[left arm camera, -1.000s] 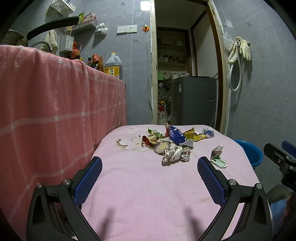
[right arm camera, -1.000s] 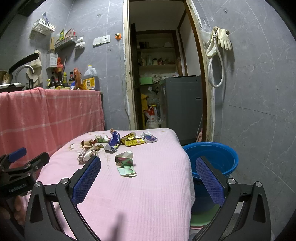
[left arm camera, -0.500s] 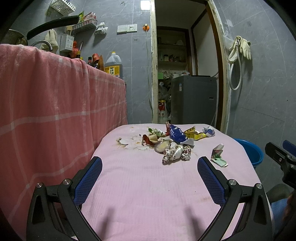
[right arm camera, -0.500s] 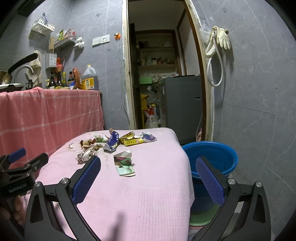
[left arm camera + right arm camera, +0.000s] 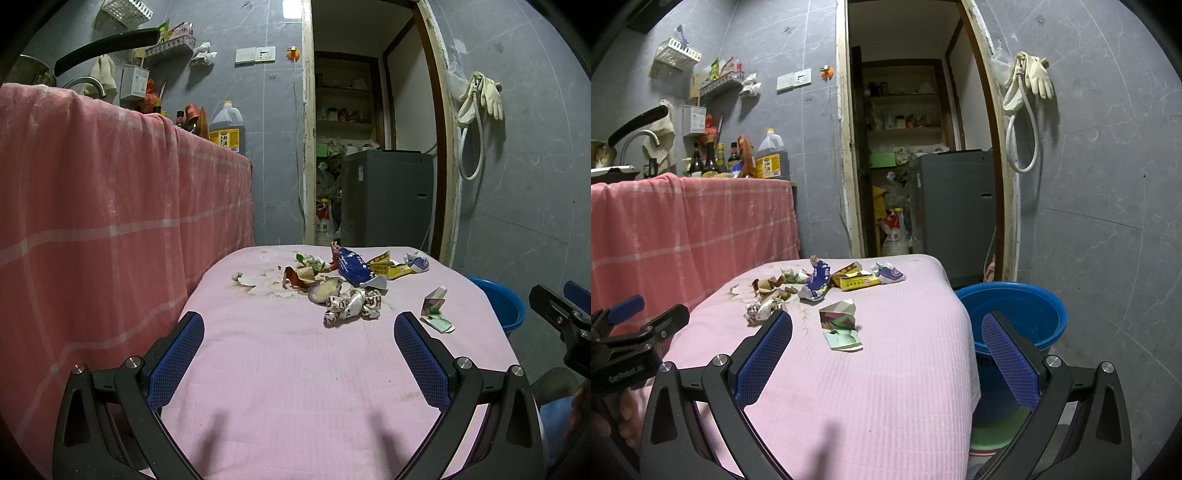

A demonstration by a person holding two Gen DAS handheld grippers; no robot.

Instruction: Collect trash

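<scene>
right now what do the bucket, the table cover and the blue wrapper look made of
Bucket: plastic by the look, smooth, evenly blue, with a moulded rim.
Table cover: woven cloth, matte pink with a ribbed texture, draping softly over the edge.
Blue wrapper: probably printed plastic film, glossy and crumpled with sharp creases.

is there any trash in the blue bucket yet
No, the blue bucket beside the table shows only its bare blue inside in the right wrist view.

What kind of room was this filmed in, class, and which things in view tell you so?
Most likely a small home kitchen. A tap stands over a counter draped in pink cloth, sauce bottles and a big oil jug line it, and rubber gloves hang on the grey tiled wall.
</scene>
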